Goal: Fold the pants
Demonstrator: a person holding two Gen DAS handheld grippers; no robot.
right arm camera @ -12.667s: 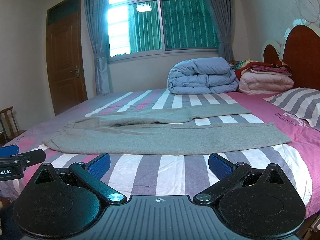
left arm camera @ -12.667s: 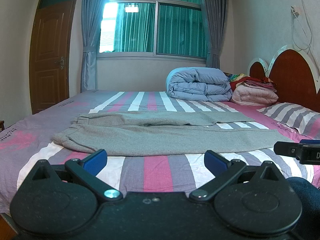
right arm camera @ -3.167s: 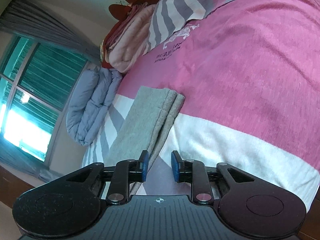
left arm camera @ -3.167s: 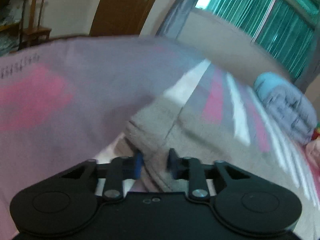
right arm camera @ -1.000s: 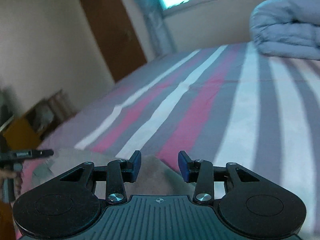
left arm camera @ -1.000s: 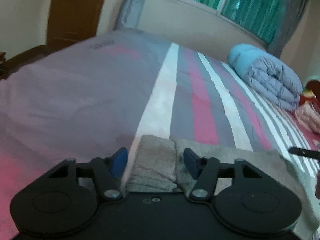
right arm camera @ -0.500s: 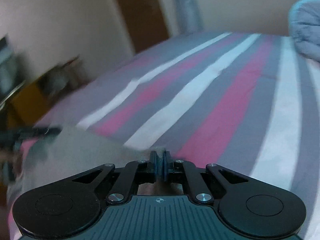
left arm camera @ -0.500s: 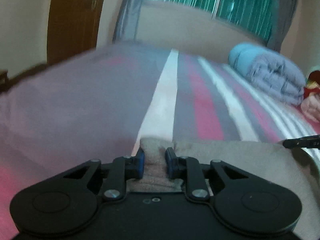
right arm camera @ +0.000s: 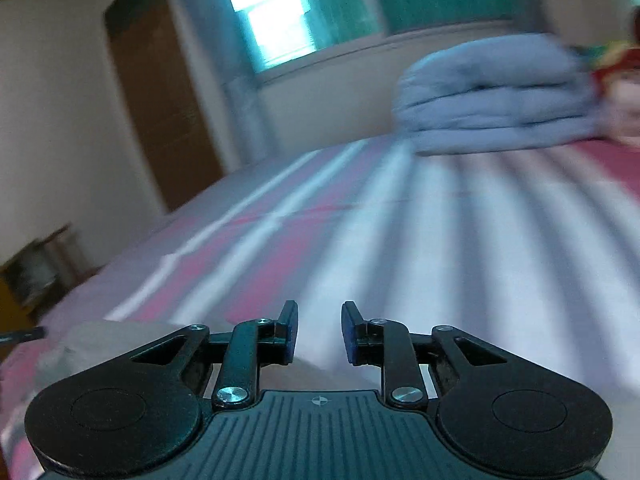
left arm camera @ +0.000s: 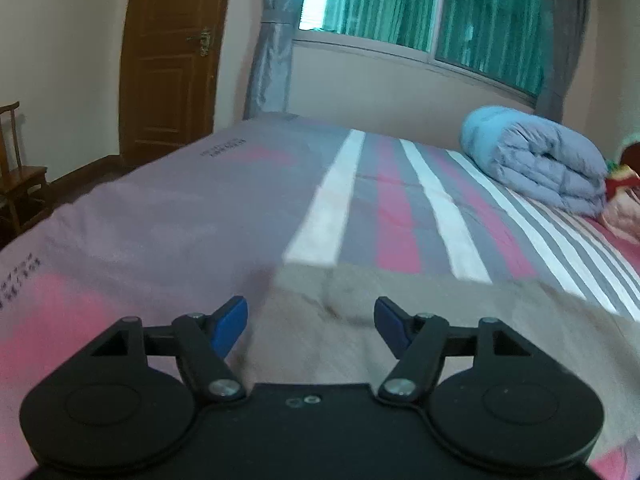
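I am letting go after a fold: my left gripper (left arm camera: 310, 326) has just been opening and is standing wide, nothing pinched, over the gray pants (left arm camera: 420, 320) lying flat on the bed (left arm camera: 200, 216). My right gripper (right arm camera: 319, 332) is opening too, narrowly and empty. Next I am judging the pants need another fold.

Right gripper (right arm camera: 319, 332) hovering above a striped bed (right arm camera: 460, 248)

Its 2 blue-padded jaws, having just been opening, are standing slightly apart with nothing between them, while grey pants (right arm camera: 96, 340) are lying low at left and a folded blue quilt (right arm camera: 496, 96) is blurring beyond, near the window (right arm camera: 288, 12).
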